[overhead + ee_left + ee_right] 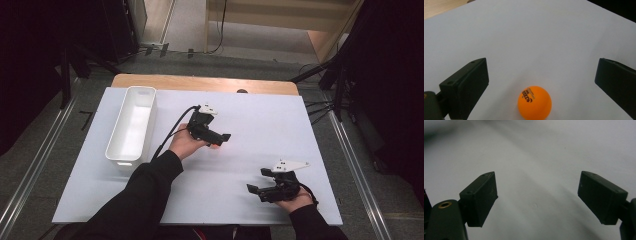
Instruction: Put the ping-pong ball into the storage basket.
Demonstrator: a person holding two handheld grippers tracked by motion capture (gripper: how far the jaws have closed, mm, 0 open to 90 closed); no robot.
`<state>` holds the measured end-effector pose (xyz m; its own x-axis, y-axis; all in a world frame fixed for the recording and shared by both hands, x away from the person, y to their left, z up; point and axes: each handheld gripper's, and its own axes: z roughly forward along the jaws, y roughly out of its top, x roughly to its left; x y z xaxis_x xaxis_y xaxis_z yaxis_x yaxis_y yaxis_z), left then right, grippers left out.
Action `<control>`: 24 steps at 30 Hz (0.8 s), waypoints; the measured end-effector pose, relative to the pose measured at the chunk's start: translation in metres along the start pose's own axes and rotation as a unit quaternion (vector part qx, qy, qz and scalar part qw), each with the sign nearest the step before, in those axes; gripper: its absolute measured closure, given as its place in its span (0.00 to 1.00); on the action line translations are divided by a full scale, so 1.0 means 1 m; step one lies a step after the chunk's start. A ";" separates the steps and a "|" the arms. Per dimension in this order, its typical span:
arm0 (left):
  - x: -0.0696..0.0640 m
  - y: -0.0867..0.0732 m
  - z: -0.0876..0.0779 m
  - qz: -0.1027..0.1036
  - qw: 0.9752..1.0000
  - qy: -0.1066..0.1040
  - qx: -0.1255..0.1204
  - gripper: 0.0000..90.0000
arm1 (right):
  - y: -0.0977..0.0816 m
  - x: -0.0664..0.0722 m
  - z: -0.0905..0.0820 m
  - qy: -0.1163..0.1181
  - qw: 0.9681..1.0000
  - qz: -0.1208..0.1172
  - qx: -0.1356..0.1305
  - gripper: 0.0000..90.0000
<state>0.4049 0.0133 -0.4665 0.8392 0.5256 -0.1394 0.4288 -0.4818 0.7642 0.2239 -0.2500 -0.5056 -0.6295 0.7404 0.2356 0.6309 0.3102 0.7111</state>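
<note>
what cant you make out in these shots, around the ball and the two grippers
- Orange ball: its bottom is cut off by the lower edge of the left gripper view; in the high view the left gripper covers most of it.
- Print on the ball: too small to read.
- White bin: its near inside wall is hidden by the rim in the high view.
- Right gripper: the white sheet beyond its open jaws is blurred.

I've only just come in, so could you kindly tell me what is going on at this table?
A person holds a tool in each hand over a white sheet on the table. The left tool stands open with an orange ball lying on the sheet between its jaws, touching neither. The right tool is open too, with nothing between its jaws, near the front edge of the sheet. A white bin sits at the left, with nothing visible inside it.
</note>
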 end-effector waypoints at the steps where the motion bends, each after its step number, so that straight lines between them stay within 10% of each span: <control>1: 0.000 0.000 0.000 0.000 1.000 -0.001 0.001 0.00 | 0.000 0.000 0.000 0.000 1.000 0.002 0.000 0.16; 24: 0.001 -0.015 0.010 0.000 1.000 0.004 0.003 0.00 | 0.000 0.000 0.000 -0.002 1.000 0.005 -0.001 0.16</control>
<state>0.4031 0.0142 -0.4843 0.8364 0.5314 -0.1346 0.4312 -0.4862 0.7601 0.2238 -0.2502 -0.5054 -0.6210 0.7461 0.2402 0.6369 0.3017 0.7095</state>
